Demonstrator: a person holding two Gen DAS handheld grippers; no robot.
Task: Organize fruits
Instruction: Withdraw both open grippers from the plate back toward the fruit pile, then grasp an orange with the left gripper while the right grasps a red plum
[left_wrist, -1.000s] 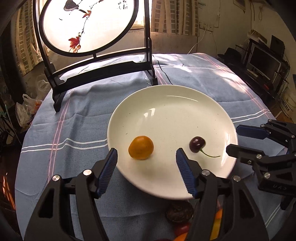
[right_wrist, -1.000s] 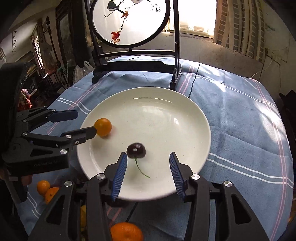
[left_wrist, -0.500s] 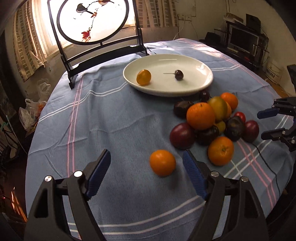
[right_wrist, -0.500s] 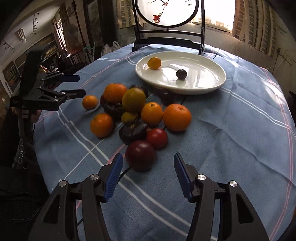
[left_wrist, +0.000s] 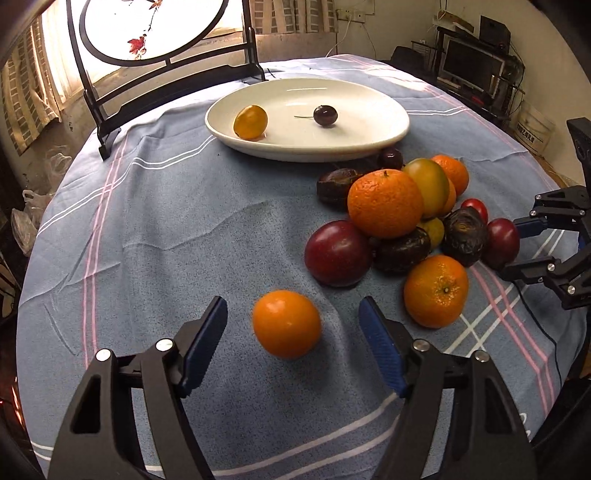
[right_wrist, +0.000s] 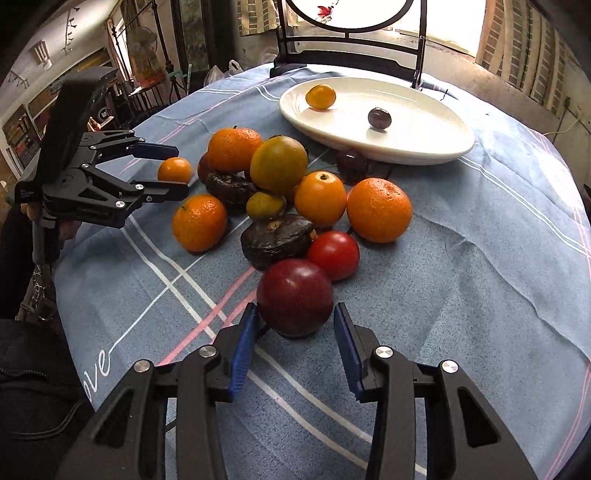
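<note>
A white plate (left_wrist: 369, 138) (right_wrist: 436, 151) at the far side of the table holds a small orange fruit (left_wrist: 250, 122) (right_wrist: 320, 96) and a dark cherry (left_wrist: 325, 115) (right_wrist: 379, 118). A pile of oranges, dark plums and passion fruits (left_wrist: 402, 221) (right_wrist: 280, 192) lies in front of it. My left gripper (left_wrist: 293, 332) (right_wrist: 173, 170) is open around a small orange (left_wrist: 286, 324) (right_wrist: 175, 170) lying apart from the pile. My right gripper (right_wrist: 295, 325) (left_wrist: 517, 243) is open, its jaws either side of a dark red plum (right_wrist: 294, 297) (left_wrist: 502, 243).
A round painted screen on a black stand (left_wrist: 166, 59) (right_wrist: 351, 55) stands behind the plate. The blue striped cloth (left_wrist: 166, 221) covers the round table. A black cable (left_wrist: 535, 325) runs over the cloth at the right. Shelves and clutter surround the table.
Both grippers pulled back from the plate to the near side, then moved in closer: the left around the lone small orange, the right around the dark red plum.
</note>
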